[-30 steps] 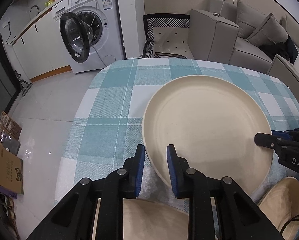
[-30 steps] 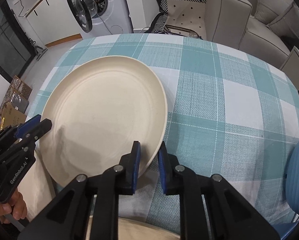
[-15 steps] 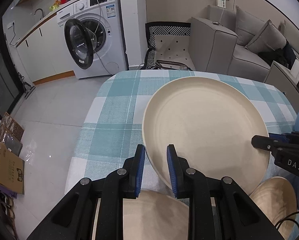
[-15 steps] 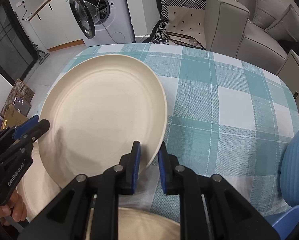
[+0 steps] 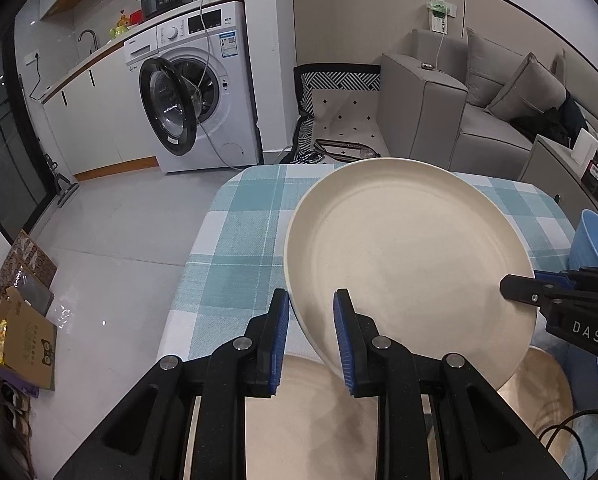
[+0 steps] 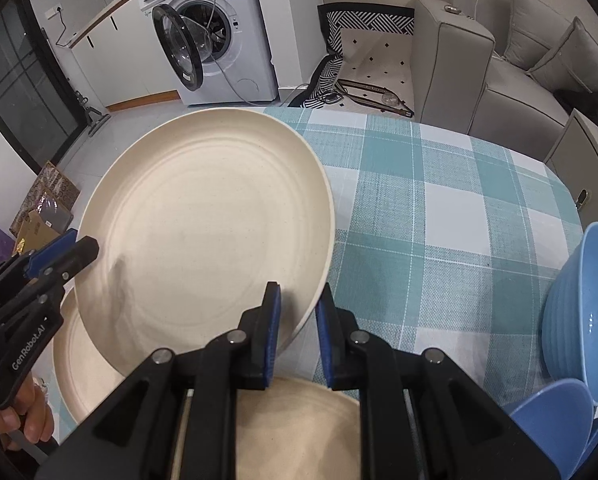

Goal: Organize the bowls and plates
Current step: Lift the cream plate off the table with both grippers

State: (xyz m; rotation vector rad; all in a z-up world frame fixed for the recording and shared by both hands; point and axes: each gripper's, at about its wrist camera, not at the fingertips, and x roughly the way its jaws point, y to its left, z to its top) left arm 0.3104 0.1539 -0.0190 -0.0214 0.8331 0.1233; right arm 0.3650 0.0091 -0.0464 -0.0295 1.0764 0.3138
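A large cream plate (image 5: 411, 264) hangs tilted above the checked tablecloth (image 5: 239, 248), held at two opposite rims. My left gripper (image 5: 311, 300) is shut on its near-left rim. My right gripper (image 6: 299, 296) is shut on the plate (image 6: 207, 232) at its lower right rim. Each gripper appears in the other's view: the right gripper (image 5: 515, 286) at the plate's right edge, the left gripper (image 6: 83, 246) at its left edge. Under the lifted plate lie more cream plates (image 5: 311, 408) (image 6: 79, 376). Blue bowls (image 6: 579, 304) stand at the right.
A second blue bowl (image 6: 551, 420) lies tipped by the first near the table's right edge. The table (image 6: 439, 220) ends toward a washing machine (image 5: 195, 96) with its door open and a grey sofa (image 5: 479, 112). Cardboard boxes (image 5: 23, 320) lie on the floor at left.
Both grippers have risen together with the plate, which now hangs higher over the cloth. More of the plates beneath and the blue bowls has come into sight.
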